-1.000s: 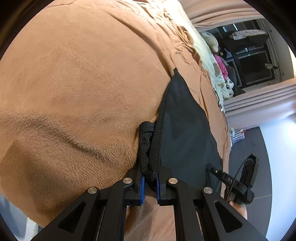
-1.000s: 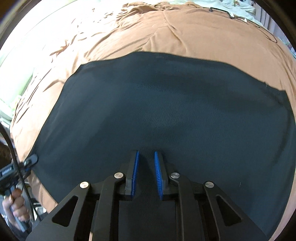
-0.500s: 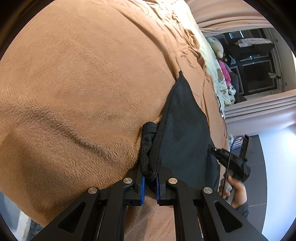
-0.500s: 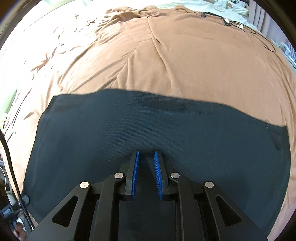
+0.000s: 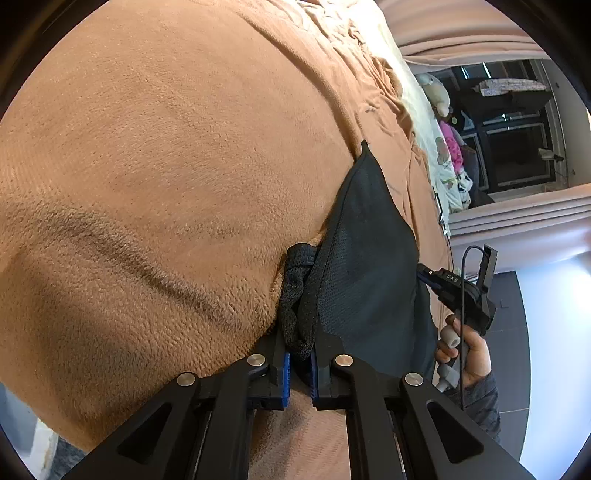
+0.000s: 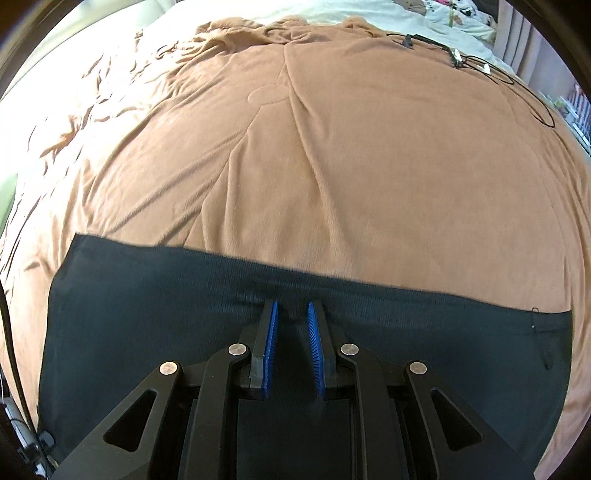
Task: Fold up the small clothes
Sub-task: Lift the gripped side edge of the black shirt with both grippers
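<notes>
A black knit garment [image 5: 369,266] lies partly lifted over a brown fleece blanket [image 5: 166,166]. My left gripper [image 5: 300,363] is shut on a bunched, rolled edge of it, low in the left wrist view. From there the cloth stretches to my right gripper [image 5: 439,284], held by a hand [image 5: 469,354]. In the right wrist view the garment [image 6: 147,314] spreads wide under my right gripper [image 6: 291,314]. Its blue pads [image 6: 271,332] stand close together with dark cloth puckered between them. The garment's far edge runs straight across the blanket [image 6: 332,147].
Cables and a small device [image 6: 454,55] lie on the far right of the blanket. White bedding [image 6: 443,18] with soft toys [image 5: 443,107] sits beyond it. Curtains [image 5: 517,221] and a dark cabinet [image 5: 517,147] stand past the bed's edge.
The garment's far edge has slid much nearer to my right gripper, baring more blanket. In the left wrist view the right gripper and its hand rose and came closer. Both grips are unchanged.
</notes>
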{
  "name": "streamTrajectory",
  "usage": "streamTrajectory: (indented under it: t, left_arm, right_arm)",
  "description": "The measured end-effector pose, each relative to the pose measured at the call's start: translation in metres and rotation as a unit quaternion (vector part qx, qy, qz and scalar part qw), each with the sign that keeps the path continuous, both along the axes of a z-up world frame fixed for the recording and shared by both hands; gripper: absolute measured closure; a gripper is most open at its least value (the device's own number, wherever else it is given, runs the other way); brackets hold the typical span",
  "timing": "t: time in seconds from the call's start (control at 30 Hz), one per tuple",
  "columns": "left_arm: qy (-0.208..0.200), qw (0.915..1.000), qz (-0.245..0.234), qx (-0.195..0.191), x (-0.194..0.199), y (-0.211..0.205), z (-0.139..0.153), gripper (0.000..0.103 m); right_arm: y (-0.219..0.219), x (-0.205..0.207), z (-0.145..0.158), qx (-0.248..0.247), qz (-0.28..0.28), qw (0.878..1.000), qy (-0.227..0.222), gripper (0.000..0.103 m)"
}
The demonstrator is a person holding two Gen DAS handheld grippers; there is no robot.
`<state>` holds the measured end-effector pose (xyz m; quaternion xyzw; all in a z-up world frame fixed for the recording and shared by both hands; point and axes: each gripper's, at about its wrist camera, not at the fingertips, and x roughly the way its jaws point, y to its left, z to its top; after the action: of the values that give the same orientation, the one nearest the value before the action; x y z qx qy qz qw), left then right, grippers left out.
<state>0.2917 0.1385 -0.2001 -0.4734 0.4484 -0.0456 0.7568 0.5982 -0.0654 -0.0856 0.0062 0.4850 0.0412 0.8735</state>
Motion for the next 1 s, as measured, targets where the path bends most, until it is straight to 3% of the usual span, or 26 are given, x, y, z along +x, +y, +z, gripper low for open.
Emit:
streamTrajectory:
  t: [0.27, 0.53, 1.0]
  left_arm:
    - [0.000, 1.0000, -0.006, 0.006, 0.003, -0.001, 0.003, 0.095]
    - [0.002, 0.9999, -0.010, 0.010, 0.007, -0.001, 0.005, 0.096]
    - [0.001, 0.9999, -0.009, 0.004, 0.010, -0.002, 0.006, 0.096]
  right_arm:
    - [0.004, -0.038, 0.016, 0.019, 0.026, 0.999, 0.003, 0.089]
    - [-0.008, -0.088, -0.008, 0.049, 0.035, 0.996, 0.062, 0.089]
    - [-0.004, -0.165, -0.004, 0.059, 0.064, 0.993, 0.083, 0.089]
